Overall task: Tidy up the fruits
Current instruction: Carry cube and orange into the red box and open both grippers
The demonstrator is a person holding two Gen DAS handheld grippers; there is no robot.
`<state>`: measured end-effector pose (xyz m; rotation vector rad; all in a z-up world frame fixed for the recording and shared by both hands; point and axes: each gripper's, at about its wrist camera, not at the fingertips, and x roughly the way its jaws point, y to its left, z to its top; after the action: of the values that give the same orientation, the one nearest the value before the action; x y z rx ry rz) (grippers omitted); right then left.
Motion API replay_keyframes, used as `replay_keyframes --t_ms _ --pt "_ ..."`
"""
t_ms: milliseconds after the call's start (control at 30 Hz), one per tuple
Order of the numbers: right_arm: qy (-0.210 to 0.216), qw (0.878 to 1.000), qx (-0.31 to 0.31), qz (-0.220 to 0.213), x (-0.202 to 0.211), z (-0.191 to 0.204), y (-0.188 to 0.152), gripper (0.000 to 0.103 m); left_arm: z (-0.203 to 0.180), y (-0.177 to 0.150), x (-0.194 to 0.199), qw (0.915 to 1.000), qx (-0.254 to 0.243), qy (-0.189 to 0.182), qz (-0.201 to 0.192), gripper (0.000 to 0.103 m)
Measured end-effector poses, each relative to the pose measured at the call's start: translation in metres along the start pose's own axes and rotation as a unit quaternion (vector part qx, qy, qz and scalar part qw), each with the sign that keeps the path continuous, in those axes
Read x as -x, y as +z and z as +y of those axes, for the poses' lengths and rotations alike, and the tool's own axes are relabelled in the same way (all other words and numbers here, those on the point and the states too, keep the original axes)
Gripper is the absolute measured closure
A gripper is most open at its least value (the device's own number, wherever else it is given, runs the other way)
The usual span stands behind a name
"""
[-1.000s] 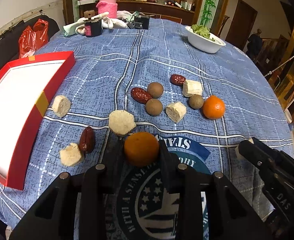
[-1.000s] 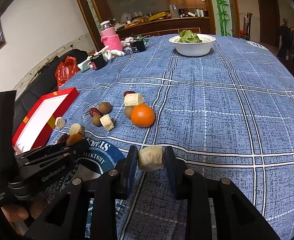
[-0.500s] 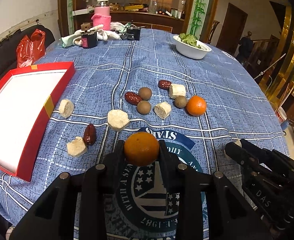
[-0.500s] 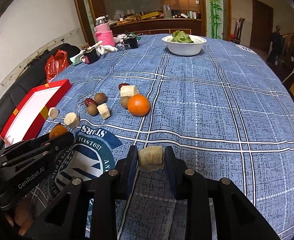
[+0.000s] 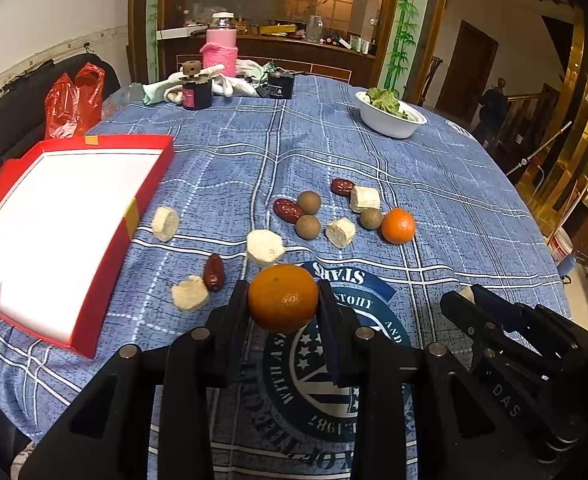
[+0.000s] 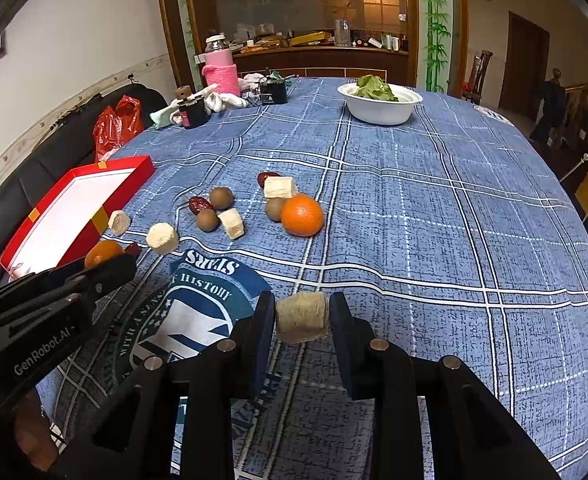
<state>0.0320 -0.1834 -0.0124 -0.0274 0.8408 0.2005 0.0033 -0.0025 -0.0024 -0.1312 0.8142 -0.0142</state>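
Both grippers have lifted clear of the tablecloth [image 5: 434,168] since a second ago — the left gripper [image 5: 282,300] pinching a mandarin [image 5: 282,297], the right gripper [image 6: 302,316] pinching a pale sugarcane chunk [image 6: 302,317] — so both pieces look ready to carry toward the red tray [image 5: 149,184].

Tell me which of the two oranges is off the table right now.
The orange clamped between the left gripper's fingers; the other orange sits on the tablecloth beside a brown round fruit.
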Motion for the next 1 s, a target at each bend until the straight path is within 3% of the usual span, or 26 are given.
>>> replay_keyframes --t_ms 333,633,800,1000 --pt "0.023 0.999 0.022 -0.009 0.002 0.021 0.012 0.074 0.028 0.01 0.012 0.9986 0.021 0.048 -0.006 0.073" --pt "0.074 0.994 0.071 -0.022 -0.006 0.081 0.041 0.075 0.08 0.021 0.023 0.9936 0.07 0.087 -0.018 0.073" --pt "0.111 0.988 0.101 -0.034 -0.01 0.124 0.061 0.075 0.133 0.033 0.029 0.9841 0.124 0.122 -0.036 0.073" --pt "0.168 0.977 0.127 -0.036 -0.03 0.185 0.086 0.075 0.185 0.036 0.016 0.9719 0.172 0.158 -0.029 0.073"
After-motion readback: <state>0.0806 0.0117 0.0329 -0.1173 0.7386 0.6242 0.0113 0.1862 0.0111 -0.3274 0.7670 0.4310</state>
